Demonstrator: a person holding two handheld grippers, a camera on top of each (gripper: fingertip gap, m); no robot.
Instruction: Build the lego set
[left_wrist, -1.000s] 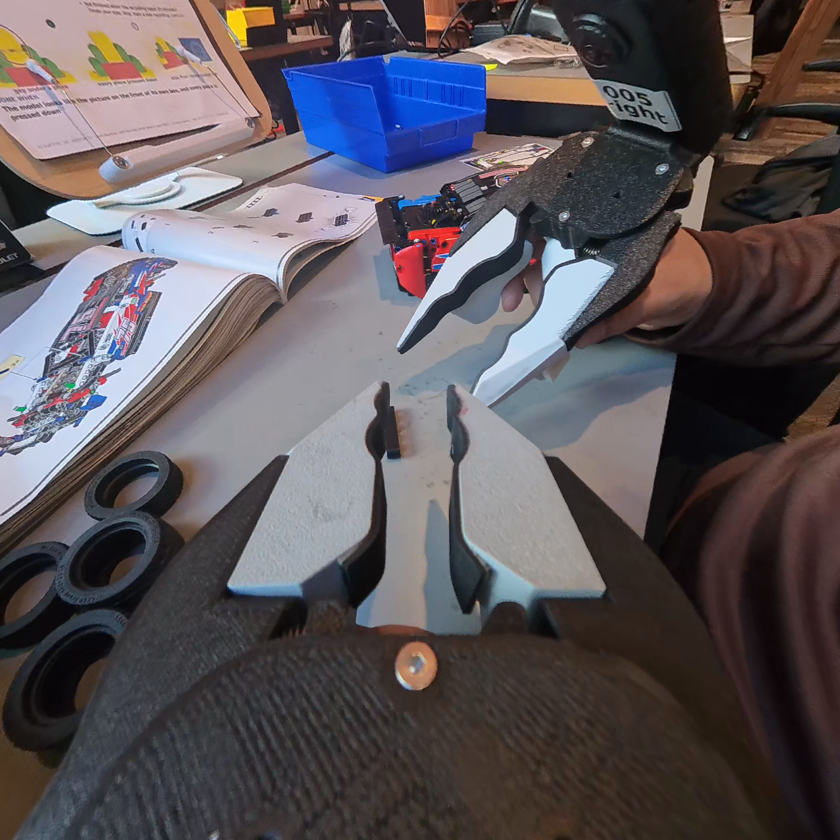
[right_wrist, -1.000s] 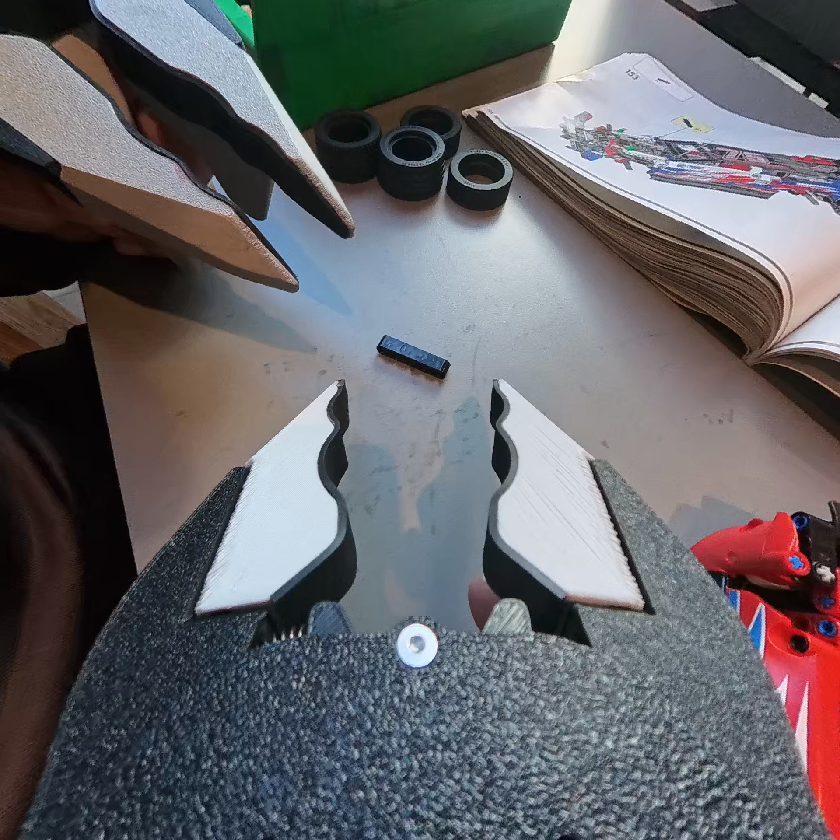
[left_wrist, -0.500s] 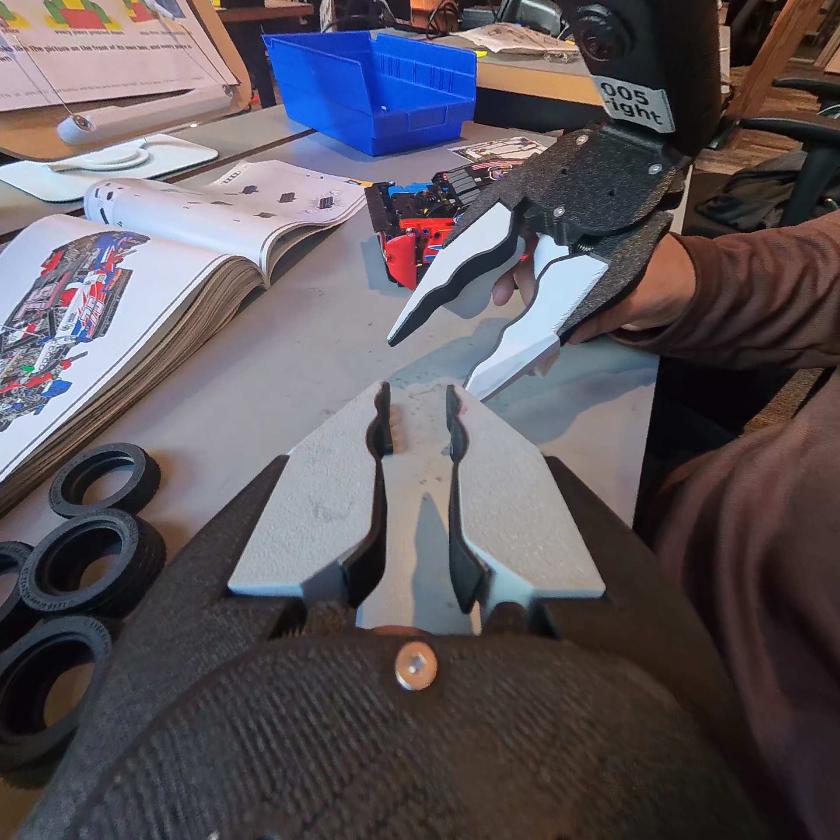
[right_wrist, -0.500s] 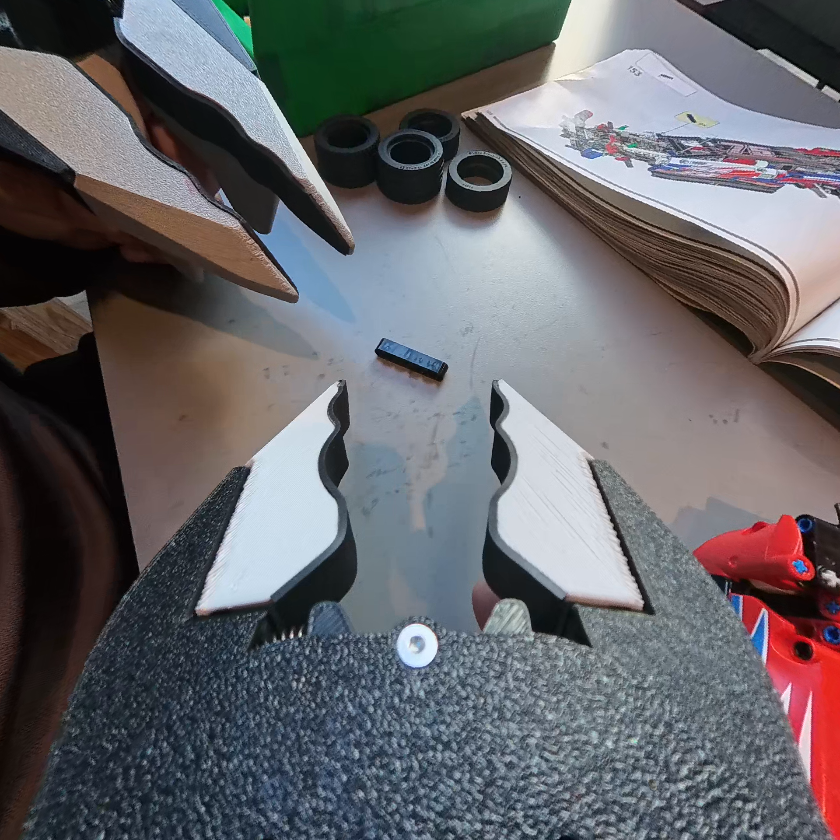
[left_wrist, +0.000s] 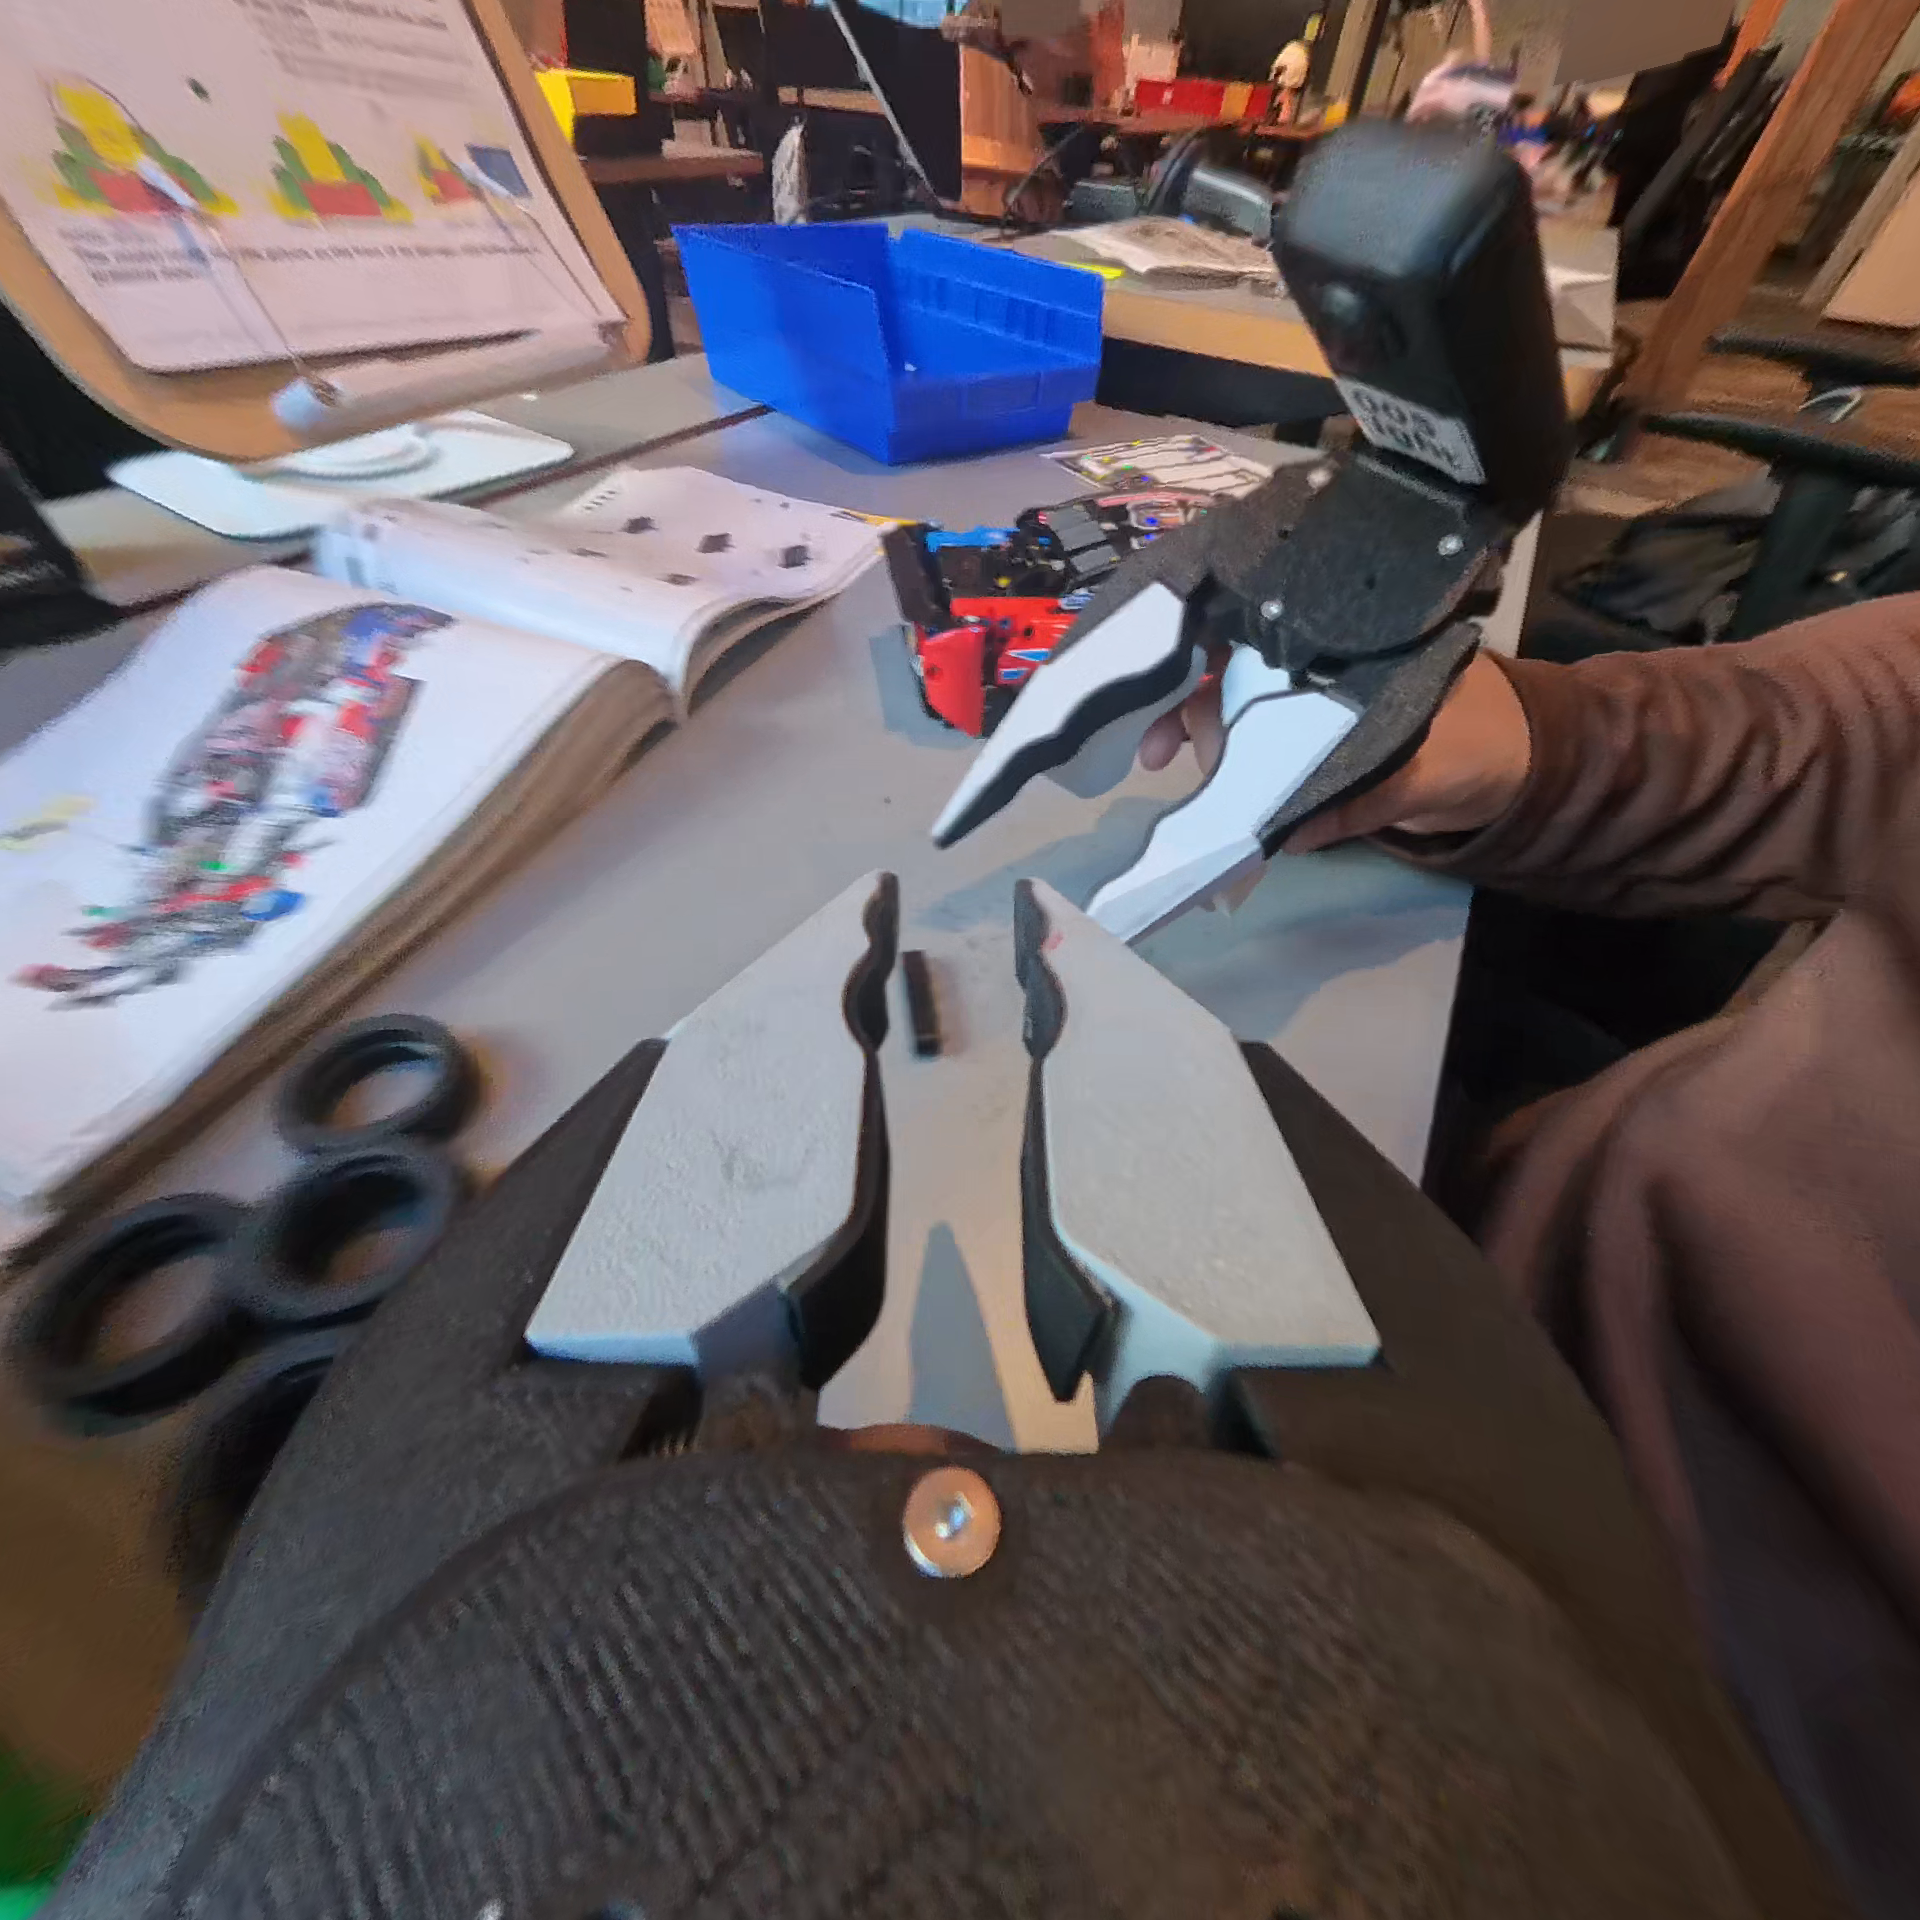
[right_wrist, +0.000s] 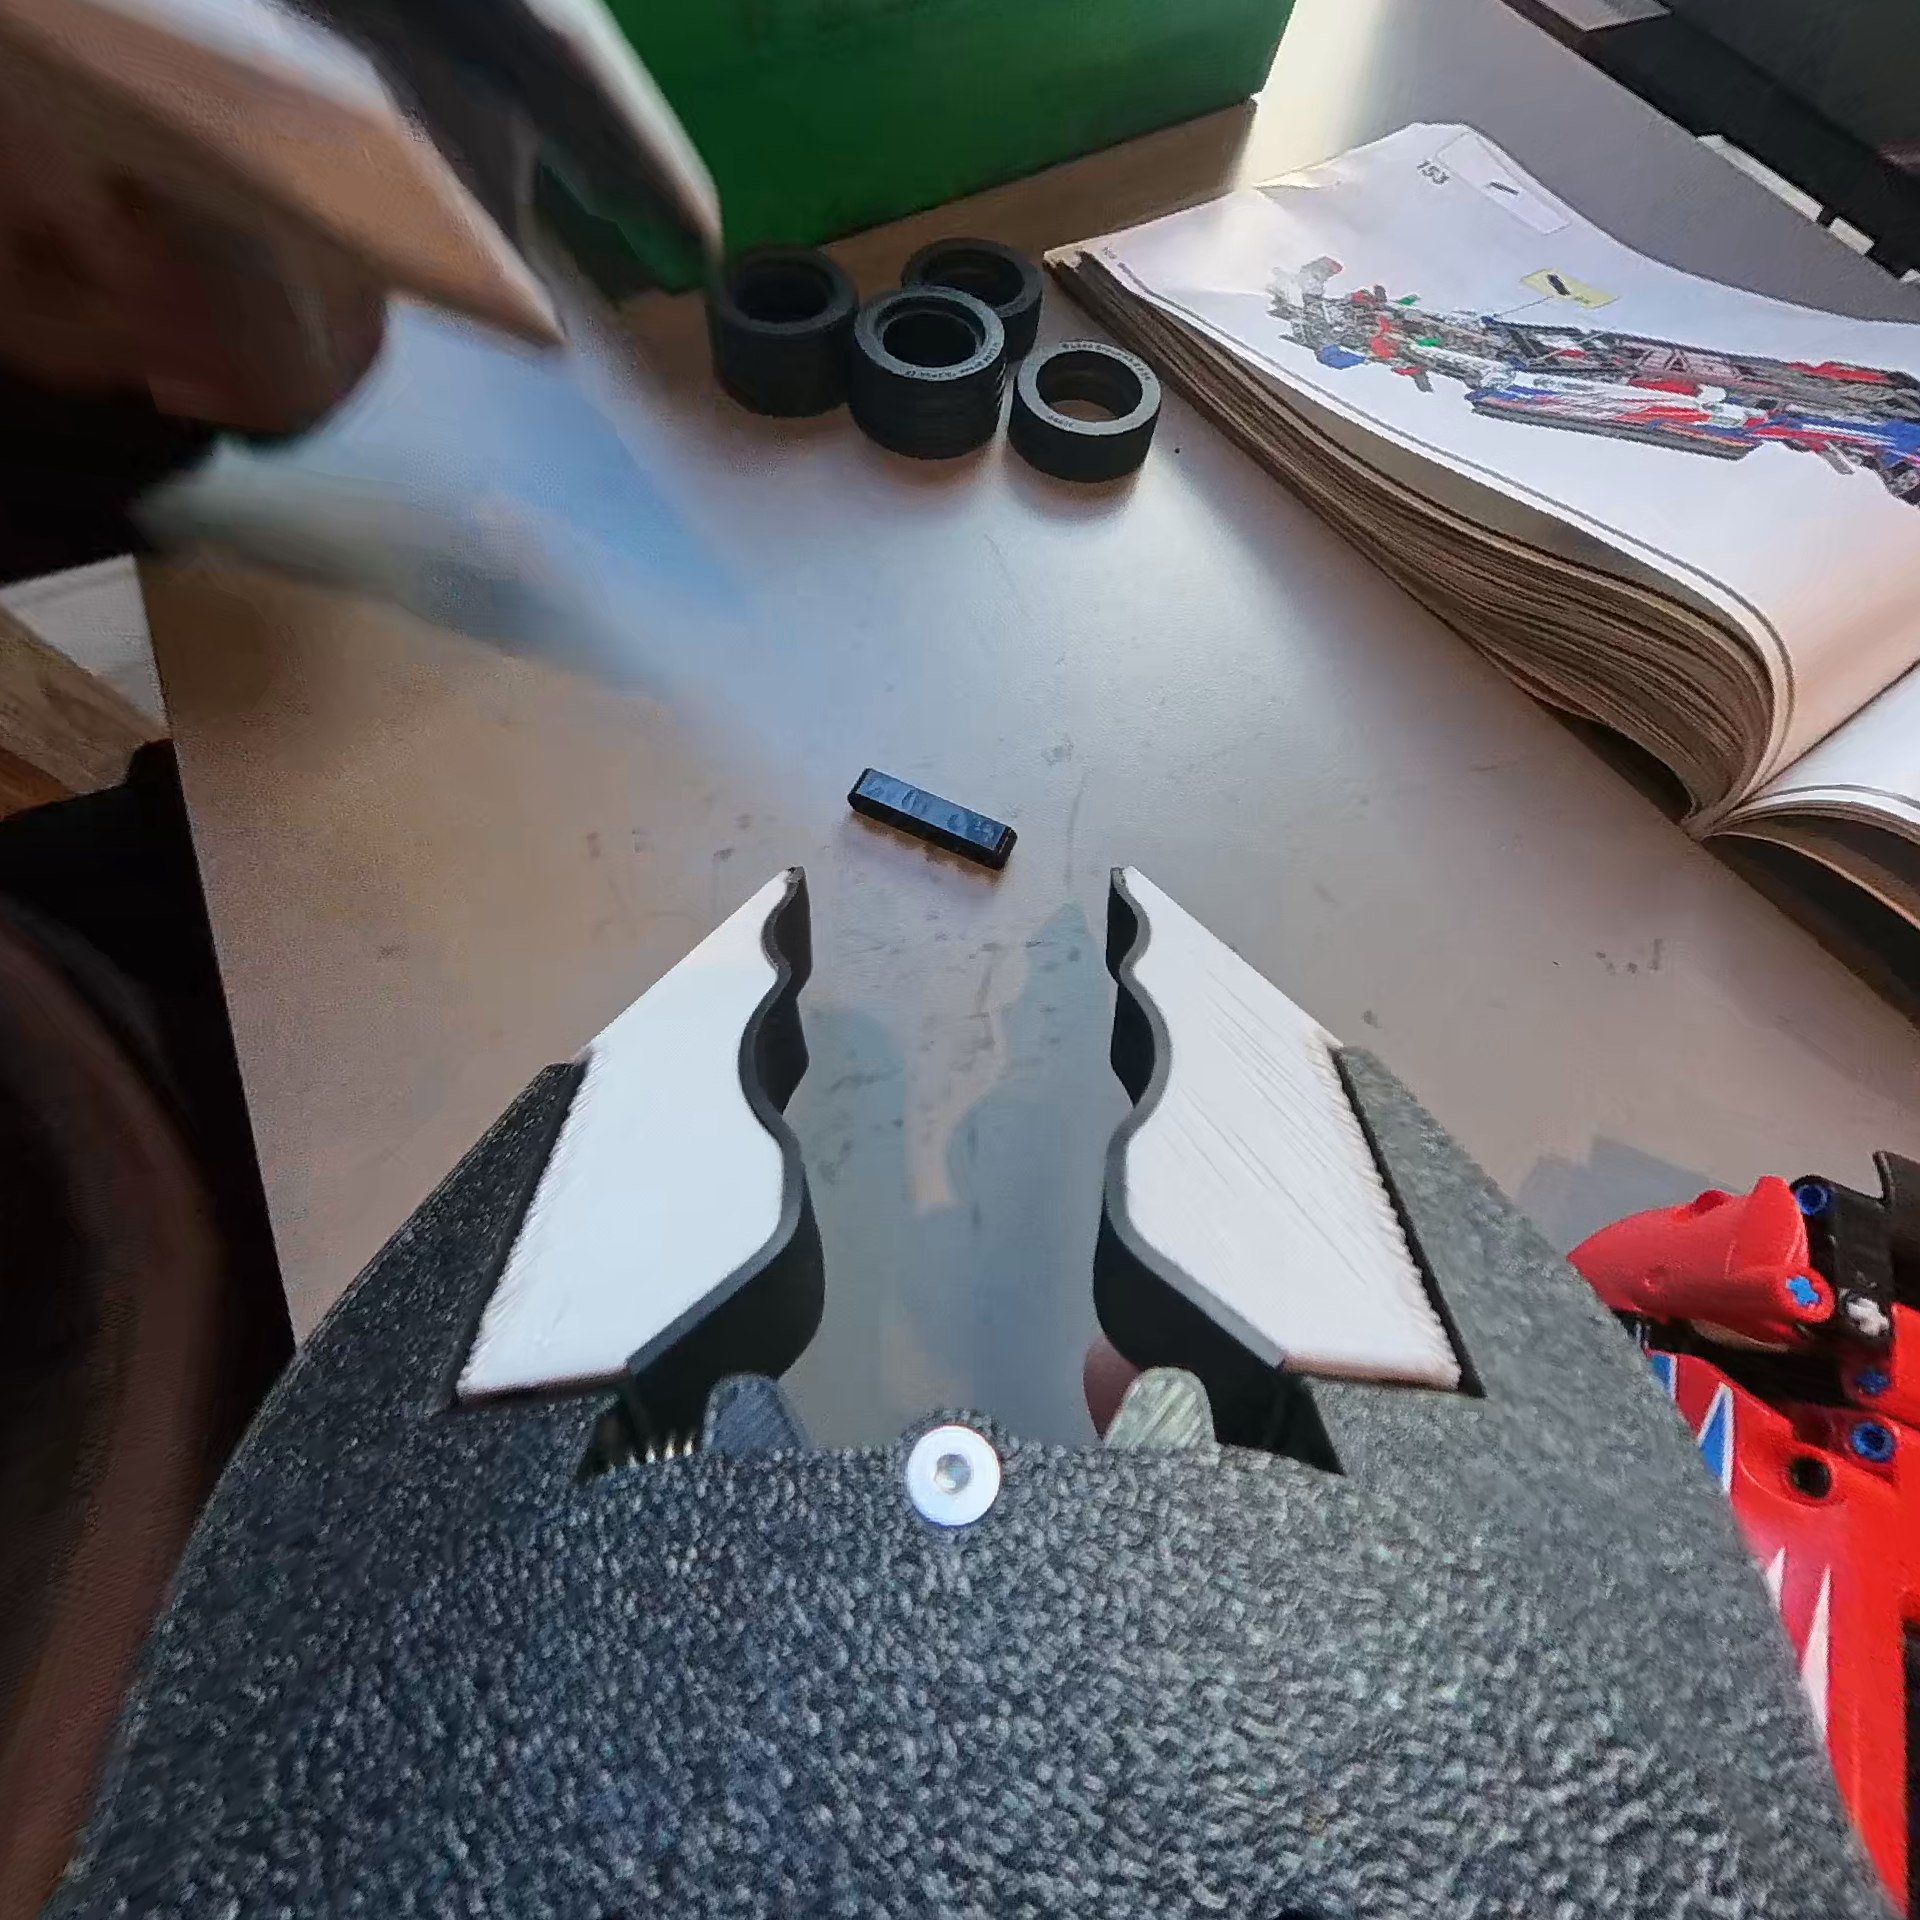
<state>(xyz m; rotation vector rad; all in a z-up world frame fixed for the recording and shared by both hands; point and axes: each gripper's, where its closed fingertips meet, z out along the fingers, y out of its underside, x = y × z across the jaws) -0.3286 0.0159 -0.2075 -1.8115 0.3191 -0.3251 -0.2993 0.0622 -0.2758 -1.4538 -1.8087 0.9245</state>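
Observation:
A small flat black Lego piece (right_wrist: 931, 817) lies on the grey table (right_wrist: 1247, 727), just ahead of my right gripper's tips. My right gripper (right_wrist: 956, 883) is open and empty, pointing down at the piece. In the left wrist view the piece (left_wrist: 921, 1003) shows on the table between my fingers, not held. My left gripper (left_wrist: 954, 894) is open with a narrow gap and empty, hovering above. It appears blurred at the upper left of the right wrist view (right_wrist: 634, 281). The right gripper (left_wrist: 1023, 877) faces it, tips close. The red Lego car (left_wrist: 997, 613) stands behind.
Several black tyres (right_wrist: 925, 369) lie beside a thick open instruction book (right_wrist: 1558, 416). A green bin (right_wrist: 935, 104) stands behind the tyres. A blue bin (left_wrist: 894, 322) is at the far side. The car's red nose (right_wrist: 1787, 1351) is at my right. The table edge runs along the person's side. Left tips to right tips: about 9 cm.
My left gripper has pulled up and back from the black piece and is blurred by motion. The piece has not moved on the table. My right gripper has barely moved.

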